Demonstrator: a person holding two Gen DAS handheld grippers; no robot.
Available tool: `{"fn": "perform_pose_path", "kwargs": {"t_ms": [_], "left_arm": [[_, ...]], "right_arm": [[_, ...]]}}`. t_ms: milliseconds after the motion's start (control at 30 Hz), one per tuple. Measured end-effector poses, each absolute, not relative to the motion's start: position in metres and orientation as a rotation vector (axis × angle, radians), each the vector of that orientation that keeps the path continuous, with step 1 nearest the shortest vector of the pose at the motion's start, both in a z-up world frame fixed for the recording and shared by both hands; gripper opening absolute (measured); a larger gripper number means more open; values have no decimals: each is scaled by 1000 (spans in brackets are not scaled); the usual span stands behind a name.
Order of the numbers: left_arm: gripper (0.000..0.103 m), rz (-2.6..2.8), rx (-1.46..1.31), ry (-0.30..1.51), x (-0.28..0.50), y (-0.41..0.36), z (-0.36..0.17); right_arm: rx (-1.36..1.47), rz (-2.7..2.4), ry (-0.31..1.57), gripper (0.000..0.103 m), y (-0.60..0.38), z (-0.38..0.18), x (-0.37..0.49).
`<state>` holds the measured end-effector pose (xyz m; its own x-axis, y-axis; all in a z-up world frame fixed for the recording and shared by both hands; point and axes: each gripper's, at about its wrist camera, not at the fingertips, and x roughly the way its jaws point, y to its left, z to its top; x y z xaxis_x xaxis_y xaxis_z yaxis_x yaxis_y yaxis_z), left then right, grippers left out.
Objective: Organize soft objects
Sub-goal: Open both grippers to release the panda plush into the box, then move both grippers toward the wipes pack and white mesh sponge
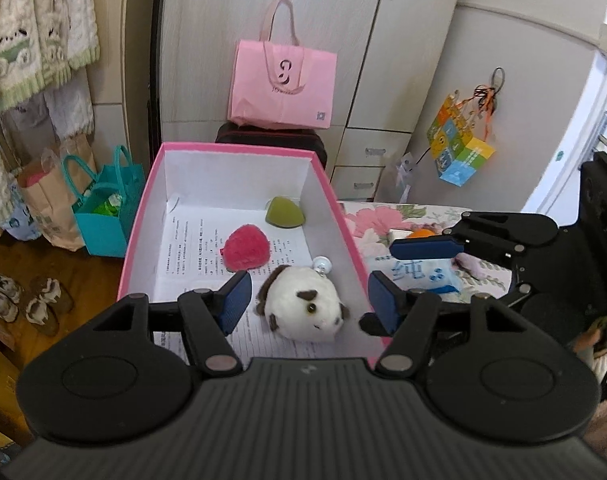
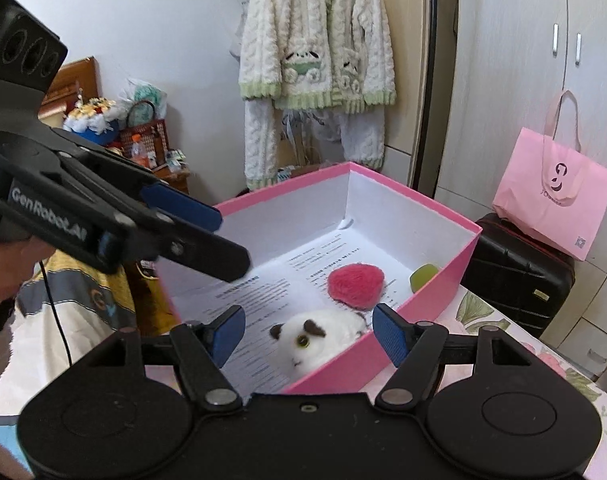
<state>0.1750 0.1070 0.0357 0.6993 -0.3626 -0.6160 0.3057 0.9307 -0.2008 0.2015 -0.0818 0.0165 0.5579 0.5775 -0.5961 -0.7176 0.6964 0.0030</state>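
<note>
A pink box [image 1: 335, 200] with white inside walls stands on the table, lined with printed paper. In it lie a white plush hamster with brown patches [image 1: 303, 306], a fuzzy pink toy [image 1: 245, 248] and an olive-green soft toy [image 1: 283, 212]. My left gripper [image 1: 309, 304] is open and empty, hovering over the box with the hamster between its blue pads. My right gripper [image 2: 307, 334] is open and empty at the box's near edge, facing the hamster [image 2: 319, 338]; the pink toy [image 2: 355, 286] and the green toy [image 2: 423, 276] lie behind it. The left gripper shows in the right wrist view [image 2: 207, 236].
Right of the box, an orange object [image 1: 421, 233], a pale pink soft item [image 1: 473, 262] and a blue-printed packet [image 1: 419, 274] lie on the floral tablecloth [image 1: 383, 216]. A pink bag [image 1: 283, 84] sits on a black suitcase [image 2: 515, 268] behind. Paper bags [image 1: 103, 208] stand on the floor to the left.
</note>
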Motion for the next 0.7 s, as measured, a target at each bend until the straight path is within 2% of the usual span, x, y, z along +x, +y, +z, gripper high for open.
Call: {"fn": "perform_pose_path", "kwargs": {"t_ms": [400,700], "left_arm": [[65,-452,-1,657,89,77,75],[65,-549,87,663,52,36,71]], "right_arm": [[-219,753,549,75,-148,58,121],[-222,632,515,75,-214,62,67]]}}
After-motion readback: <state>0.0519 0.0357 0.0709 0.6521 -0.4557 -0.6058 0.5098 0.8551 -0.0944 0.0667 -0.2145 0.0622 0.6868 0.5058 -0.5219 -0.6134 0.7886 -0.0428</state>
